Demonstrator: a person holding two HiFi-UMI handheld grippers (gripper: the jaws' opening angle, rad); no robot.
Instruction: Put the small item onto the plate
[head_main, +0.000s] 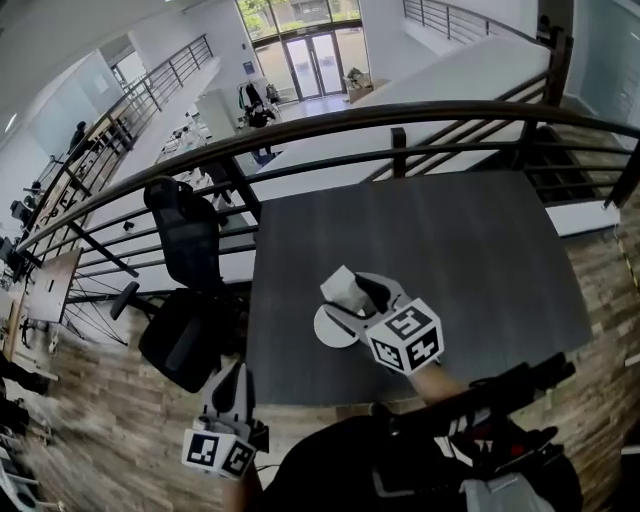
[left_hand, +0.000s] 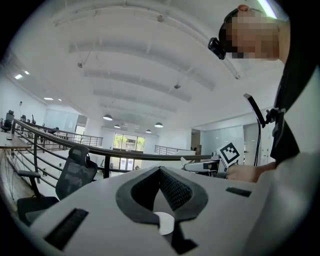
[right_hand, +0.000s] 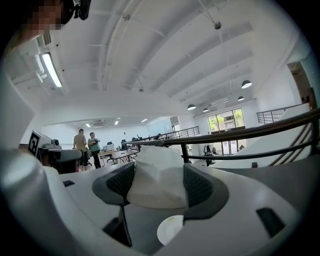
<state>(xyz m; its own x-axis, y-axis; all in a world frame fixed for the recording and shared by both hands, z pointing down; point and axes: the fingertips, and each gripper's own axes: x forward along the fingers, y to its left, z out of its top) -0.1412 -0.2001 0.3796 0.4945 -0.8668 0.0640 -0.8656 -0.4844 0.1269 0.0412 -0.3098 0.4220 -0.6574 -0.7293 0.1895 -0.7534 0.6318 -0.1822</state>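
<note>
Jaws of the right gripper (head_main: 348, 292) are clamping a white item (right_hand: 156, 180) over the plate (head_main: 325, 332) on the tabletop (head_main: 450, 250); the left gripper's (left_hand: 160, 172) jaws are pressing together, empty.

Table (head_main: 450, 240) matt grey; plate (head_main: 330, 330) smooth wht; small item (right_hand: 156, 176) matt, creased (prob. paper).

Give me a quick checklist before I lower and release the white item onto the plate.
1. Grip: right gripper is shut on the white item. Ok.
2. Alignment: in the head view the item overlaps the far edge of the plate; whether it is truly centred, cannot tell.
3. Height above the plate: cannot tell.
4. Plate surface: the visible part is bare, the rest is hidden under the gripper. Cannot tell.
5. Left gripper: shut, empty, held off the table at its near left corner. Ok.
</note>
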